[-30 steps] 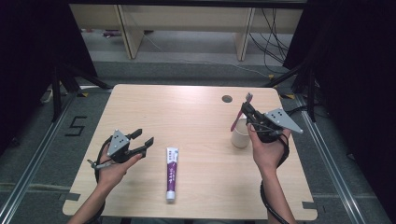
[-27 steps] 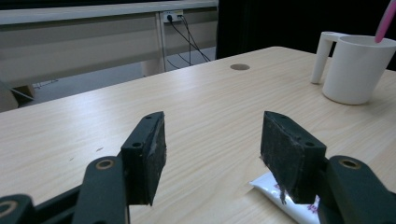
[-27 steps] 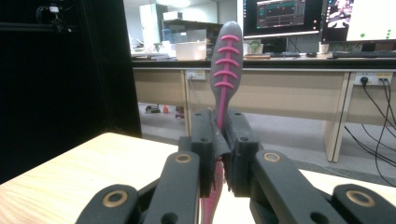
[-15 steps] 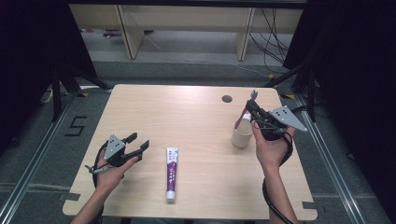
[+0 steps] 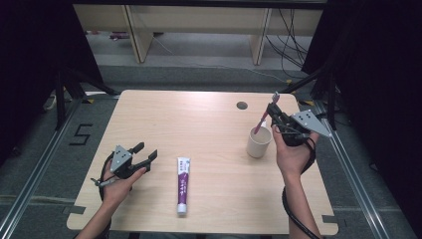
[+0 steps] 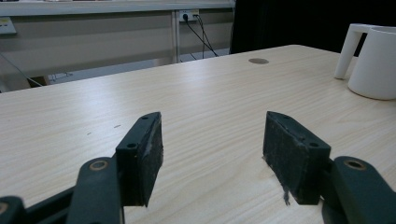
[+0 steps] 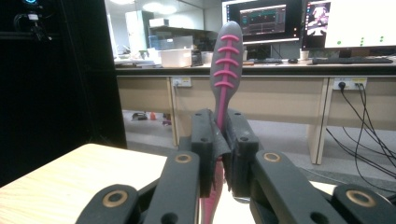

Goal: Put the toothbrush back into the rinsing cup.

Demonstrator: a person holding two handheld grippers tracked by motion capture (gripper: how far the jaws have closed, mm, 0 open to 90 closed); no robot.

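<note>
Pink toothbrush point(image 5: 261, 122) sat clamped in your right tongs point(image 5: 273, 110) over the cup point(image 5: 259, 143), so you wanted a straight drop while your left tongs point(image 5: 147, 153), jaws just spread and empty, lined up on the toothpaste point(image 5: 182, 184).

Black tongs point(image 7: 219, 144) clamp a pink-and-grey toothbrush point(image 7: 225, 70) upright before a desk point(image 7: 280, 70).

Toothbrush point(image 7: 226, 70) — lower handle hidden behind fingers point(image 7: 203, 140); mug point(image 6: 373, 60) cut off.
</note>
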